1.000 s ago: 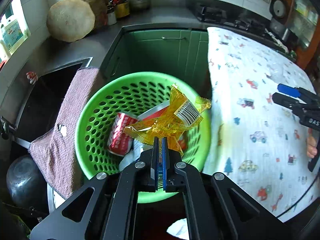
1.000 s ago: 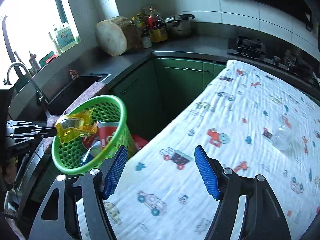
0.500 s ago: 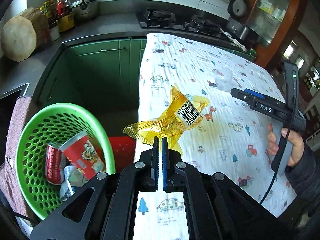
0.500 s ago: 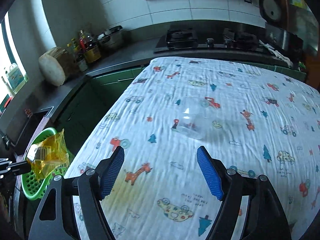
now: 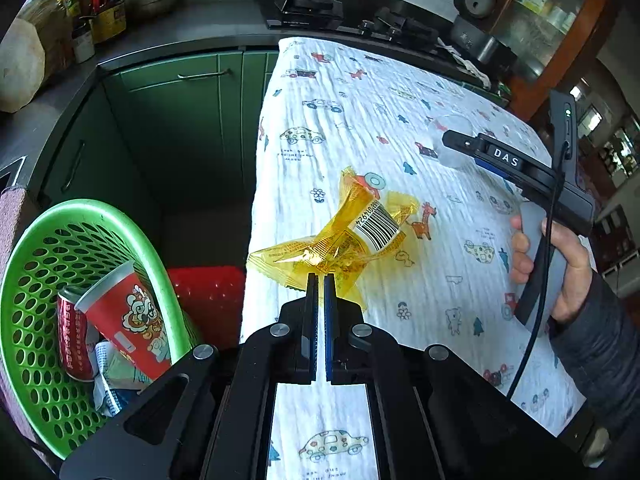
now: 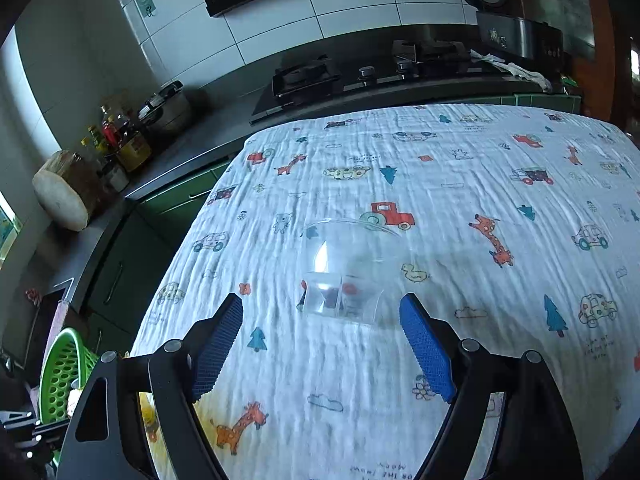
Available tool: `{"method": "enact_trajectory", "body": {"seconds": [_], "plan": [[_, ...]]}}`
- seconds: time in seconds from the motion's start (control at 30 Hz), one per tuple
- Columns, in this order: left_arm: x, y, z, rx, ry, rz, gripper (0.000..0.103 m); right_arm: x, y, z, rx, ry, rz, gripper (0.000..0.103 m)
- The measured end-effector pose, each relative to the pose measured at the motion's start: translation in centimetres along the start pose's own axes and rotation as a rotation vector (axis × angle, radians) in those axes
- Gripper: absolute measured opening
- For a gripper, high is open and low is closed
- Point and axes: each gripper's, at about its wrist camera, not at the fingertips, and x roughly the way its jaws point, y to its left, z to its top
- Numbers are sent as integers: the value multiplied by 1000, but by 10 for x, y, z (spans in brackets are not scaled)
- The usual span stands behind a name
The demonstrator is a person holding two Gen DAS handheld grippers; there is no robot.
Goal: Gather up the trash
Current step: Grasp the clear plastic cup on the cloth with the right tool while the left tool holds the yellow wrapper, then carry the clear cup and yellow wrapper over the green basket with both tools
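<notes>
Your left gripper pinches the yellow wrapper above the tablecloth's left edge, beside the green basket. Your right gripper has nothing between its opening jaws; the clear plastic cup lies just ahead, mid-cloth
</notes>
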Motion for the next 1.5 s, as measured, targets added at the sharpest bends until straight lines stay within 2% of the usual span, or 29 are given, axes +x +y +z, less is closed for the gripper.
{"method": "enact_trajectory", "body": {"seconds": [0.23, 0.4, 0.67, 1.1, 1.5], "plan": [[3, 3, -2, -7, 6, -4, 1, 18, -5, 6, 45, 15, -15, 75], [2, 6, -3, -12, 10, 6, 1, 27, -5, 6, 28, 41, -18, 54], [0, 6, -4, -17, 9, 13, 1, 24, -4, 2, -2, 55, -4, 53], [-22, -3, -18, -30, -17, 33, 1, -33, 3, -26, -93, 73, 79, 53], [-75, 2, -53, -89, -95, 87, 1, -101, 44, -64, -241, 76, 204, 53]]}}
